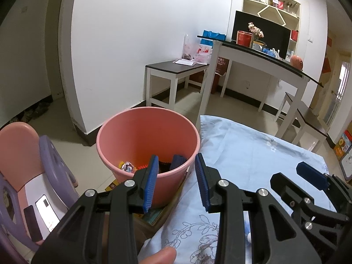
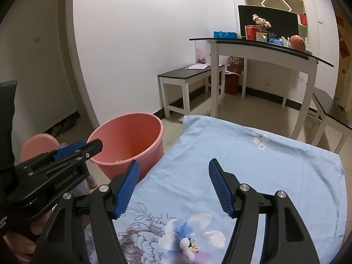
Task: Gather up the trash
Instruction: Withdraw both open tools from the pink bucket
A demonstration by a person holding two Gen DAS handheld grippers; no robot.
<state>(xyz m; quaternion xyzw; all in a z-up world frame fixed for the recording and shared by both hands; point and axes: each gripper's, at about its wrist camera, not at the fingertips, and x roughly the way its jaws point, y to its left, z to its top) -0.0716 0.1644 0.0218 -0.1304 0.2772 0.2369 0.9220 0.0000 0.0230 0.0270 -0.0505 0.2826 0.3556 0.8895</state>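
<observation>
A pink plastic bin (image 1: pixel 140 136) stands on the floor beside a table draped in a light blue flowered cloth (image 1: pixel 253 154). Crumpled wrappers and dark scraps (image 1: pixel 129 166) lie at its bottom. My left gripper (image 1: pixel 177 169) hovers at the bin's near rim, open, with nothing between its blue pads. My right gripper (image 2: pixel 173 176) hangs over the blue cloth (image 2: pixel 253 165), open wide and empty. In the right wrist view the bin (image 2: pixel 132 138) sits at the left, with the left gripper (image 2: pixel 88 148) in front of it. The right gripper (image 1: pixel 308 173) shows at the right edge of the left wrist view.
A pink and purple child's chair (image 1: pixel 33 167) with a phone on its seat stands left of the bin. Behind are a low dark-topped bench (image 1: pixel 176 68), a taller cluttered table (image 1: pixel 264 55) and wall shelves. A thumb (image 1: pixel 160 255) shows at the bottom edge.
</observation>
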